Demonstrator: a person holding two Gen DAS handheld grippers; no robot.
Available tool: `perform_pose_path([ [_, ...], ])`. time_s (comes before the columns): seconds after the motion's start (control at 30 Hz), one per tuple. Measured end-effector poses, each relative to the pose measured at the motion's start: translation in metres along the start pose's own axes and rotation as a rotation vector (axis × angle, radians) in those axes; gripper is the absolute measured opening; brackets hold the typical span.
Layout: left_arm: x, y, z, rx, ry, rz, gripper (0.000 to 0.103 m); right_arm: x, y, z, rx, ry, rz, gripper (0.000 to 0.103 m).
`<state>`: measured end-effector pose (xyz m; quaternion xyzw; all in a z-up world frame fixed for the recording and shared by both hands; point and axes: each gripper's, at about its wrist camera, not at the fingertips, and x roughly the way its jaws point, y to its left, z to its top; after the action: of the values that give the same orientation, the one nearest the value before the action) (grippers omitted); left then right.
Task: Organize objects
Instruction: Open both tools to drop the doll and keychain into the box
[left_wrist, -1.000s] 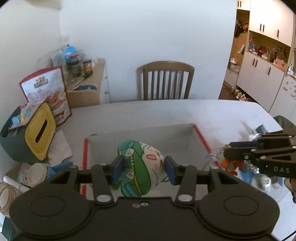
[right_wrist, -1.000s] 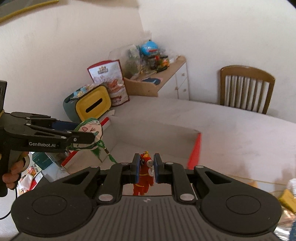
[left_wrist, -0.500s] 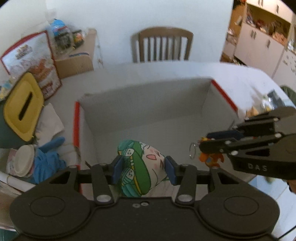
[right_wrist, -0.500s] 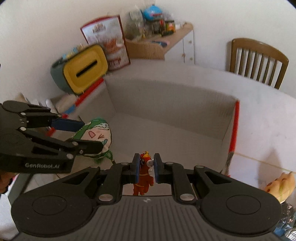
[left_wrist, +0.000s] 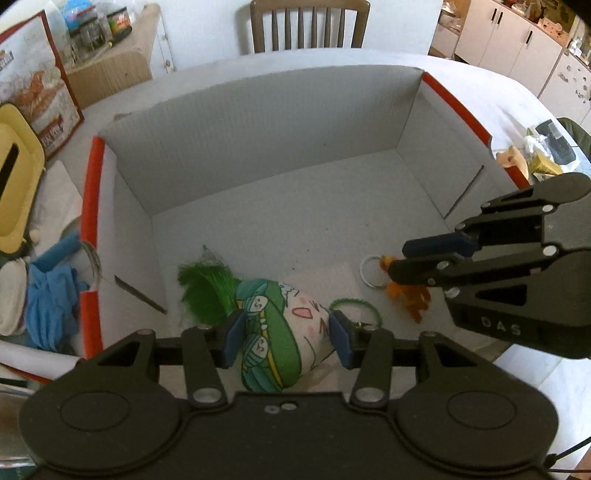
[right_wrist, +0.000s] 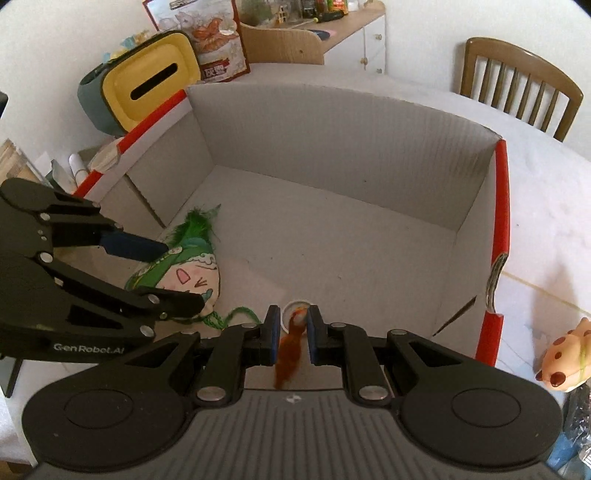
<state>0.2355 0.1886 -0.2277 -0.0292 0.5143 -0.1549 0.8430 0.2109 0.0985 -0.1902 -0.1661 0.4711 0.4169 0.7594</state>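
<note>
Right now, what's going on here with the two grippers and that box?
A person is putting small toys into a cardboard box on the table. The left gripper is shut on a green and white plush charm, held low inside the box with its green tassel near the floor. The right gripper is shut on an orange figure keychain, also down inside the box. Neither toy is released yet. A spotted toy lies outside on the table.

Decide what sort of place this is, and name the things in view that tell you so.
Most likely a home dining room or kitchen: a wooden chair at a white table, white cupboards behind, and a cluttered sideboard by the wall.
</note>
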Motion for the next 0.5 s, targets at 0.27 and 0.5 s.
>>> perform_pose_path([
  [0.27, 0.005, 0.005, 0.0, -0.028, 0.029, 0.001, 0.053, -0.006, -0.004, 0.003, 0.027, -0.008, 0.001, 0.015],
  [0.5, -0.008, 0.007, -0.007, -0.057, -0.02, -0.012, 0.061, -0.024, -0.004, 0.001, 0.055, -0.055, 0.033, 0.015],
])
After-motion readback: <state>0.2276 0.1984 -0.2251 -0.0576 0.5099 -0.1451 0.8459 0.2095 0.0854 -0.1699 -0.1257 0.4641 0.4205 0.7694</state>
